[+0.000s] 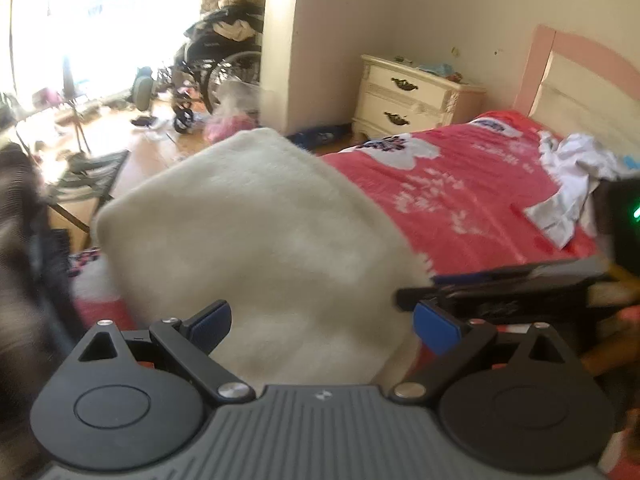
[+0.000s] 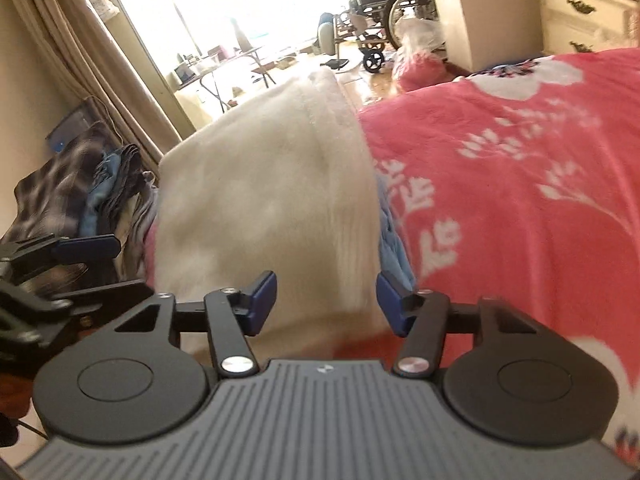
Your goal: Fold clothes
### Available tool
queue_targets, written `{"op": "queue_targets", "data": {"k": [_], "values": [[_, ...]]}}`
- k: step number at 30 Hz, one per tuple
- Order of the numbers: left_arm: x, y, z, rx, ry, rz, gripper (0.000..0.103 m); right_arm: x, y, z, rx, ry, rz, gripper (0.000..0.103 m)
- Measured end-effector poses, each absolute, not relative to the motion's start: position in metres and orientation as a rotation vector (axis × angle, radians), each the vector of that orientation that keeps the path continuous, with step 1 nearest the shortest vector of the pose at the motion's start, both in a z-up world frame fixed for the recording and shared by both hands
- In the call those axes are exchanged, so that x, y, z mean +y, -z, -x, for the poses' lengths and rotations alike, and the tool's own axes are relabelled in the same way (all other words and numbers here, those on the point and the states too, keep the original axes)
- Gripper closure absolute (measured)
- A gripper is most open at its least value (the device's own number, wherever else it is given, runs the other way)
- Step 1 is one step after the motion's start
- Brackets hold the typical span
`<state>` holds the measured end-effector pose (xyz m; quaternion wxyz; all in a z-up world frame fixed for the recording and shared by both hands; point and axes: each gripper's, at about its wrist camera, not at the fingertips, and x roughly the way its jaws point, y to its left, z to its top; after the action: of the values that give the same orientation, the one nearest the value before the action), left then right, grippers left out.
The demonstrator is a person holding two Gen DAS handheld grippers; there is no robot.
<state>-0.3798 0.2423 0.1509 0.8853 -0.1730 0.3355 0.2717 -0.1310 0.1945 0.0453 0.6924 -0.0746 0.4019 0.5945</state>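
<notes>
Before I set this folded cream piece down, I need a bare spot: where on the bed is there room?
Free: the red bedspread between the cream garment and the crumpled white clothes. Crowded: the plaid and blue clothes pile left of the garment.

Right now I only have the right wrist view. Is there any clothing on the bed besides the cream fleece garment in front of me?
Observer: Yes, a crumpled white garment lies on the pink floral blanket, up near the pink headboard.
Operator: Is the left gripper pinching the fleece?
Observer: No. The left gripper is open, its blue pads spread wide, and the cream fleece garment lies just ahead of them, ungripped.
</notes>
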Motion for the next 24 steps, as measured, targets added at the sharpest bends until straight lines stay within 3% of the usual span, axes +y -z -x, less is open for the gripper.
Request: {"op": "queue_targets", "data": {"k": [2,5,11,17,23,24], "values": [[0.251,-0.150,0.376,0.728,-0.520,0.391,0.005,0.204,-0.037,0.122,0.915,-1.352,0.160,0.066],[0.263,-0.147,0.371,0.781,-0.446,0.426,0.010,0.199,-0.034,0.110,0.929,-1.389,0.113,0.076],[0.241,-0.129,0.353,0.928,-0.321,0.264,0.029,0.152,-0.028,0.074,1.002,-1.387,-0.109,0.073],[0.209,-0.108,0.335,1.003,-0.272,0.012,0.055,0.151,-0.013,0.088,1.209,-1.473,-0.291,0.075],[0.216,-0.110,0.343,0.976,-0.337,0.069,0.078,0.171,0.014,0.101,1.341,-1.371,-0.371,0.079],[0.219,-0.111,0.345,0.968,-0.344,0.092,0.086,0.171,0.017,0.101,1.350,-1.348,-0.397,0.080]]}}
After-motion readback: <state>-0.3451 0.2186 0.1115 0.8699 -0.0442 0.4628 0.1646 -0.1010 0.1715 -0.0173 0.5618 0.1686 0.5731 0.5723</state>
